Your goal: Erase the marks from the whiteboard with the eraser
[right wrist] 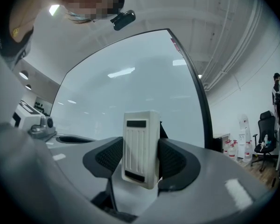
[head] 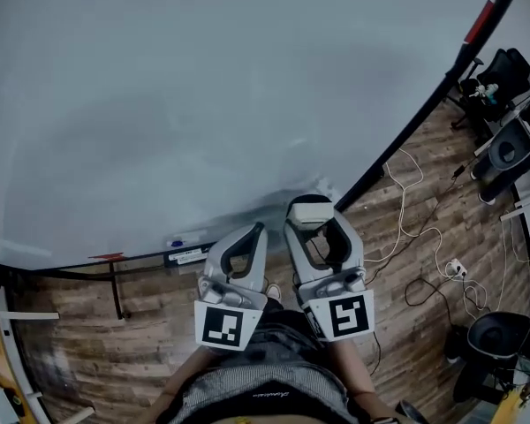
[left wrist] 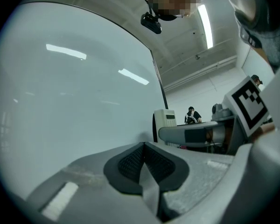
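No legible text, labels or numbers.

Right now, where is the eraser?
The eraser is clamped in the right gripper, low and centre in the head view. It sits just right of the shut left gripper, near the whiteboard's lower right corner.

There is one whiteboard, one eraser, and two claws: the left claw and the right claw.
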{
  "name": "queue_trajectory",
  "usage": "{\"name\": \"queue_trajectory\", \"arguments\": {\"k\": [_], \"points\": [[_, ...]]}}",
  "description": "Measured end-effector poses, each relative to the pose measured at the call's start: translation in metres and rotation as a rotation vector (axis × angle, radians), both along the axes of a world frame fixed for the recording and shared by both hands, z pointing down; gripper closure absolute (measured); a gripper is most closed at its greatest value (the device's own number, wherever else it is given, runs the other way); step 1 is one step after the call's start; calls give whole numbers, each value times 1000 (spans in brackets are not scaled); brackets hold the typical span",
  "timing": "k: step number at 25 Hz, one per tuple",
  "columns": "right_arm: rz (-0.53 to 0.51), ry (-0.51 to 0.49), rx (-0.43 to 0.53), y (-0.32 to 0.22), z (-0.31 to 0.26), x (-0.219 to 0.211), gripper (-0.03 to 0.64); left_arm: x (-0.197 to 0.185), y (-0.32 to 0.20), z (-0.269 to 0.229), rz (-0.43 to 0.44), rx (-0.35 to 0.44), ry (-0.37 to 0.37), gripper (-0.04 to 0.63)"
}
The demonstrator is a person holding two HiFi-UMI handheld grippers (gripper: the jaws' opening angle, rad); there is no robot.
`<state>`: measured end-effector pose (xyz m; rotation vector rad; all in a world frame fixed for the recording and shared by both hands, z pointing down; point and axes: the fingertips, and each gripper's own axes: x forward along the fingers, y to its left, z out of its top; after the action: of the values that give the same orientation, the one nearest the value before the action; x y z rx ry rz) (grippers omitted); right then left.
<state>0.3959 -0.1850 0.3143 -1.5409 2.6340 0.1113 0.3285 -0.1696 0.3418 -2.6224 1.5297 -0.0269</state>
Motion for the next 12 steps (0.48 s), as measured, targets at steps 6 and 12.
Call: {"name": "queue_trajectory", "arguments": {"k": [6, 12], "points": [[44, -14, 4, -23, -5, 36, 376, 15, -14, 5, 18, -10, 0, 592], [126, 7, -9, -36, -7, 60, 376, 24, -21, -3, 72, 12, -3, 592]]}}
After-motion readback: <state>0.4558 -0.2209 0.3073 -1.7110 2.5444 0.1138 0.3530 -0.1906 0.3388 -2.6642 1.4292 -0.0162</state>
